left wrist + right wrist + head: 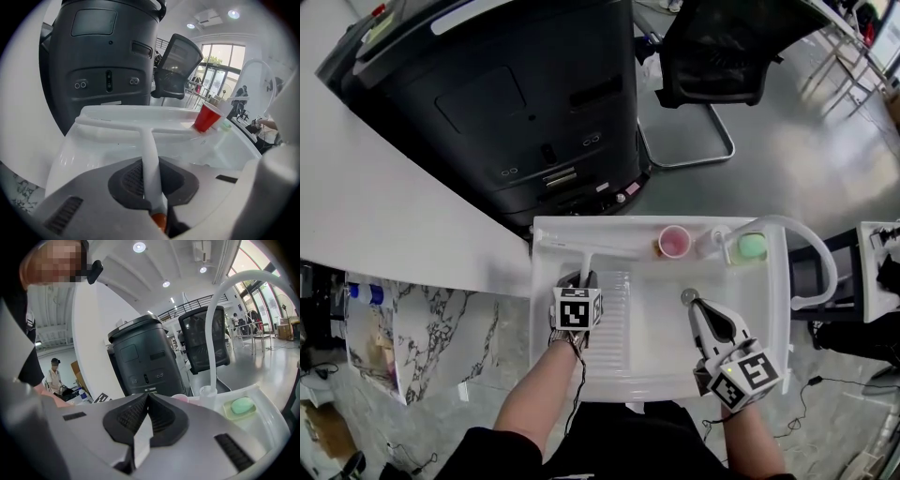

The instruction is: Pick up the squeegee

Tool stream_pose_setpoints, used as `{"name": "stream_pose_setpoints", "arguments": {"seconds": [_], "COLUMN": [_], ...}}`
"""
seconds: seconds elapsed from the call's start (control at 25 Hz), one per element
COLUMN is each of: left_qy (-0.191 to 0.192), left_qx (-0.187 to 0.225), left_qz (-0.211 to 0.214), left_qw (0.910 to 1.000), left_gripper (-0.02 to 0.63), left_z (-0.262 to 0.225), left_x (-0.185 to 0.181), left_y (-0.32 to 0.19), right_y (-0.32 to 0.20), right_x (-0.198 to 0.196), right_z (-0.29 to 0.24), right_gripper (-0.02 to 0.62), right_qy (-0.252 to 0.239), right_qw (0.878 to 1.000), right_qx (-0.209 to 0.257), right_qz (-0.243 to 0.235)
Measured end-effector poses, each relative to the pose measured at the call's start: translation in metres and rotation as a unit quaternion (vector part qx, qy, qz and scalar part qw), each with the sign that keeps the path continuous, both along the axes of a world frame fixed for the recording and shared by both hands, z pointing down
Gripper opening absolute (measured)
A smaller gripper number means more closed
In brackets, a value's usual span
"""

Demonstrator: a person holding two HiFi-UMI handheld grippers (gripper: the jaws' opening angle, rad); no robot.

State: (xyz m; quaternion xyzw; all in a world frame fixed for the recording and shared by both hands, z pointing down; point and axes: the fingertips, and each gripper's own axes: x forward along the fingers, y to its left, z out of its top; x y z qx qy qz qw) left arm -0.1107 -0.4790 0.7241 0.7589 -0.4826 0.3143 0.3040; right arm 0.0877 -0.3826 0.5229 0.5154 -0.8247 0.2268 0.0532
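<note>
Work surface: 1 white moulded plastic sink unit (628, 373) with a ribbed draining board on its left half, standing on a glossy grey floor (787, 141) in an open office space. A white table top (384, 216) runs to the left of the left gripper, with a marble-patterned panel (431, 337) below it.

Item count:
- 2 hand-held grippers, each carrying a marker cube
- 1 white plastic T-shaped squeegee (147, 150)
- 1 red plastic cup (674, 241)
- 1 green oval soap bar (752, 246) in a tray
- 1 white curved tap spout (811, 253)
- 1 round metal drain (688, 296)

Left gripper (579, 279): the jaws are clamped on the squeegee handle, and both dark pads (129, 178) press against its sides. The handle runs straight ahead from the jaws; the crossbar blade lies across the far edge of the sink, just beyond the fingertips.

Right gripper (696, 305): the jaws are closed tip to tip with nothing between them. It sits over the basin, with the drain just beside its tips. The cup stands ahead and to its left, and the soap bar ahead and to its right, next to the base of the spout.

Surroundings: 1 large black cabinet-shaped machine (516, 103) stands directly beyond the sink, ahead of the left gripper. 1 black mesh office chair (712, 56) stands beyond the right gripper. Nothing lies between the left gripper and the squeegee blade
</note>
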Motion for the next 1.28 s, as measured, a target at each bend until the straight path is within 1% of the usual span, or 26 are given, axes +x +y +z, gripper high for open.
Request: {"name": "stream_pose_setpoints", "arguments": {"seconds": [0.36, 0.52, 0.68, 0.84, 1.0, 1.16, 1.28], "left_qy": [0.018, 0.032, 0.038, 0.052, 0.062, 0.062, 0.061], "left_qx": [0.041, 0.070, 0.106, 0.147, 0.187, 0.224, 0.244], "left_qz": [-0.015, -0.027, -0.027, -0.040, -0.059, -0.085, -0.102], "left_qw": [0.9989, 0.9967, 0.9933, 0.9870, 0.9787, 0.9688, 0.9624], "left_gripper": [0.043, 0.042, 0.043, 0.041, 0.041, 0.041, 0.041], "left_z": [-0.049, -0.084, -0.123, -0.165, -0.205, -0.237, -0.254], "left_x": [-0.007, -0.010, -0.005, -0.002, 0.004, 0.004, 0.003], "left_y": [0.020, 0.030, 0.051, 0.076, 0.106, 0.142, 0.170], "right_y": [0.009, 0.010, 0.017, 0.027, 0.040, 0.055, 0.066], "right_x": [-0.004, -0.009, -0.009, -0.009, -0.008, -0.010, -0.013], "right_z": [-0.017, -0.028, -0.040, -0.051, -0.063, -0.074, -0.078], "right_gripper": [0.017, 0.017, 0.017, 0.017, 0.017, 0.017, 0.017], "right_qy": [-0.011, -0.016, -0.025, -0.033, -0.036, -0.041, -0.040], "right_qw": [0.999, 0.998, 0.996, 0.993, 0.989, 0.982, 0.977], "right_qx": [0.020, 0.037, 0.054, 0.070, 0.085, 0.100, 0.107], "right_qz": [-0.025, -0.046, -0.062, -0.086, -0.118, -0.154, -0.179]}}
